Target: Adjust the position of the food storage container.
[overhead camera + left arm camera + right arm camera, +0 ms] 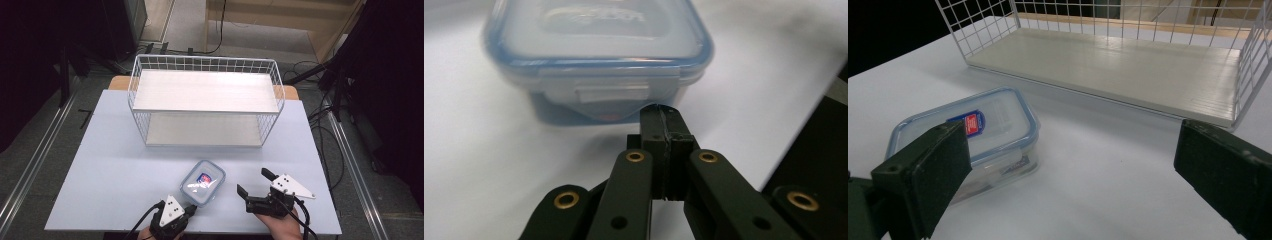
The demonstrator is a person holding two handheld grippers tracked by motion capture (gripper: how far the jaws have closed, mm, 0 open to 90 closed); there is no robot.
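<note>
1. Two risks sit on the left side. The left gripper has its jaws pressed together with nothing between them, and their tips sit just short of the near end wall of the clear plastic box with the blue-rimmed snap lid. A forward push with the jaws closed like that would likely slide the light box across the smooth pale blue bench rather than lift it. The left gripper view also shows the bench edge close on one side, so a sideways shove could carry the box toward that drop.

2. The box lies flat on the bench near the front edge, between the two grippers and well apart from the white wire two-tier shelf rack. Its lid looks seated; whether the latches are locked cannot be told.

3. The right gripper hangs with its jaws spread wide and holding nothing, just to the right of the box. Closing on only a corner could tilt or spin the box.

4. Open bench stretches between box and rack, giving free room ahead. The rack's wire front and side walls are the snags: a low carry could catch the rim or the upper board.
</note>
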